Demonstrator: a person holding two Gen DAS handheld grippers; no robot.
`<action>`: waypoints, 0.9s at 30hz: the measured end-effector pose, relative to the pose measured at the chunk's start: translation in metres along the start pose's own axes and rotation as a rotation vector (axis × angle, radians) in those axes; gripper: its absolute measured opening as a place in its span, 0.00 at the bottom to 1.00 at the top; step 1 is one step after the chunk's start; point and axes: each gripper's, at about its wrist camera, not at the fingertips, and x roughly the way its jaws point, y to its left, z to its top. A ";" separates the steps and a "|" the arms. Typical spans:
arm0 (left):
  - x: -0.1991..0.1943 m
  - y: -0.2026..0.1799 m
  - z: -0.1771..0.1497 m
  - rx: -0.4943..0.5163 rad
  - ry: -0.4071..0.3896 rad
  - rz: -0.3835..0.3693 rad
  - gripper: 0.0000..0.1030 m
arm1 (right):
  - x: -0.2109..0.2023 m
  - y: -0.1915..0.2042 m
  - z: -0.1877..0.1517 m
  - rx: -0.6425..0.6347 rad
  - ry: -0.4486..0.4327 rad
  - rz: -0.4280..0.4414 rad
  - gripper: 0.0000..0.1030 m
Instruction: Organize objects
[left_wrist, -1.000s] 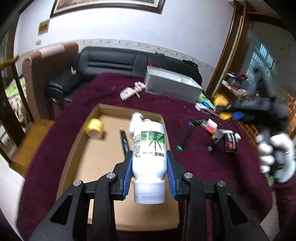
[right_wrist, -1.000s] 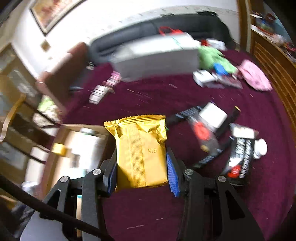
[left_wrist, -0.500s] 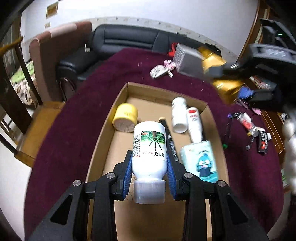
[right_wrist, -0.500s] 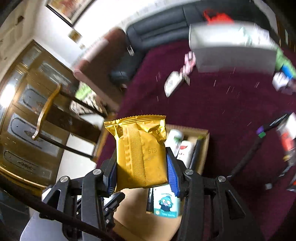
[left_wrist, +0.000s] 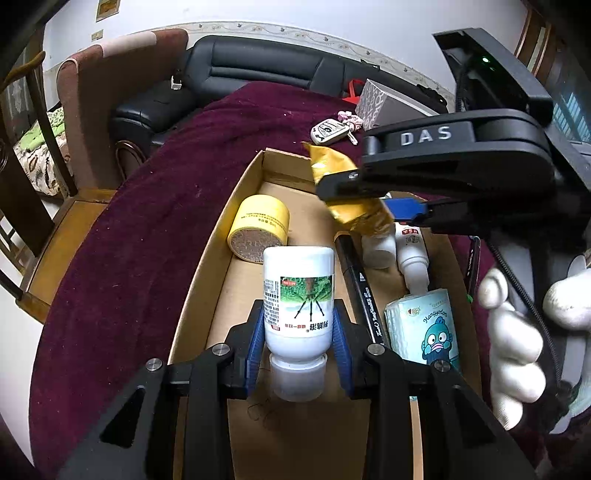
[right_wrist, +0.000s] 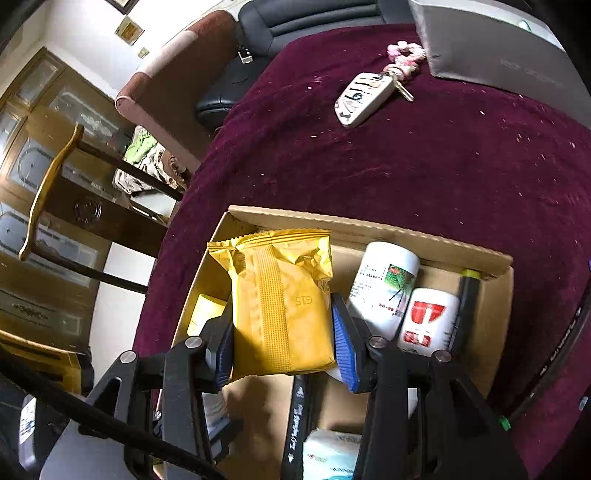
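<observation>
My left gripper (left_wrist: 299, 332) is shut on a white bottle (left_wrist: 298, 295) with a green label, held over the cardboard box (left_wrist: 218, 236). My right gripper (right_wrist: 282, 332) is shut on a gold foil packet (right_wrist: 280, 302) and holds it over the far end of the same box (right_wrist: 369, 229); it shows from the side in the left wrist view (left_wrist: 365, 192). Inside the box lie a yellow tape roll (left_wrist: 258, 225), a black marker (left_wrist: 360, 284), two white bottles (right_wrist: 384, 291) and a blue tissue pack (left_wrist: 424, 325).
The box sits on a table under a maroon cloth (right_wrist: 406, 166). A white car key with a pink charm (right_wrist: 364, 96) and a grey box (right_wrist: 491, 48) lie beyond it. A black sofa (left_wrist: 266, 70) and a wooden chair (right_wrist: 51, 177) stand around the table.
Both grippers have moved in over the box with their loads. The right gripper with the gold packet has swung from the right of the table to above the box's far end.
</observation>
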 end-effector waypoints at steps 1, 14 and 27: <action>-0.001 0.000 0.000 -0.005 -0.002 0.002 0.28 | 0.000 0.003 0.000 -0.013 0.001 -0.003 0.43; -0.026 -0.002 -0.002 -0.042 -0.043 -0.029 0.29 | -0.026 -0.004 -0.003 0.022 -0.072 0.011 0.47; -0.114 -0.253 -0.005 0.161 -0.197 -0.850 0.49 | -0.276 -0.140 -0.225 0.267 -0.498 -0.234 0.47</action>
